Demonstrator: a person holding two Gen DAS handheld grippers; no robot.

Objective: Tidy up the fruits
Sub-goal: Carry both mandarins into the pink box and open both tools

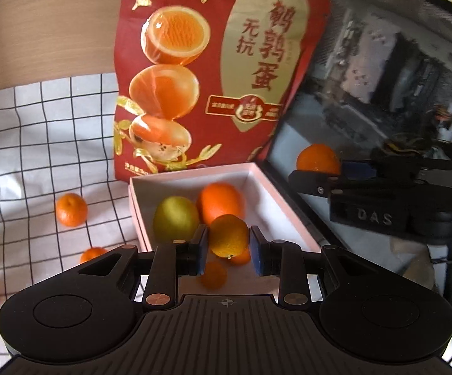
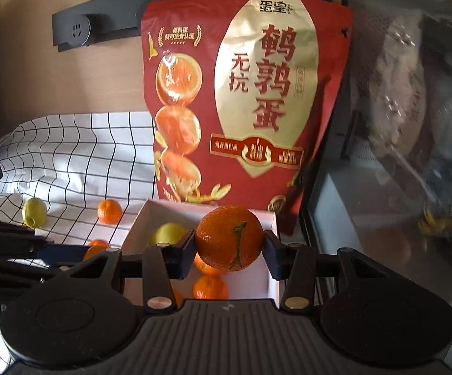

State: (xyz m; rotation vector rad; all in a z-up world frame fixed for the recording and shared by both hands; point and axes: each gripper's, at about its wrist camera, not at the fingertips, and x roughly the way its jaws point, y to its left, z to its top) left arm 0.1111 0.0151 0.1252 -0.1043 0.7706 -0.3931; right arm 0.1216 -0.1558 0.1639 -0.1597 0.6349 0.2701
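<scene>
Sitting between fingers (image 2: 271, 250): orange (image 2: 229, 238).

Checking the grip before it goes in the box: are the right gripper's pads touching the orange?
Touching. The right wrist view shows both pads pressed against the sides of the orange, held in the right gripper.

Red pouch (image 2: 244, 100) — 鹌鹑蛋, 无抗, right gripper (image 1: 318, 173) — DAS

The box (image 1: 258, 175) sits on the checked cloth (image 1: 38, 131), just in front of the upright snack bag (image 1: 213, 72). Several fruits lie inside it; others lie scattered on the cloth to its left. A glass-fronted case (image 1: 382, 72) stands right.
</scene>
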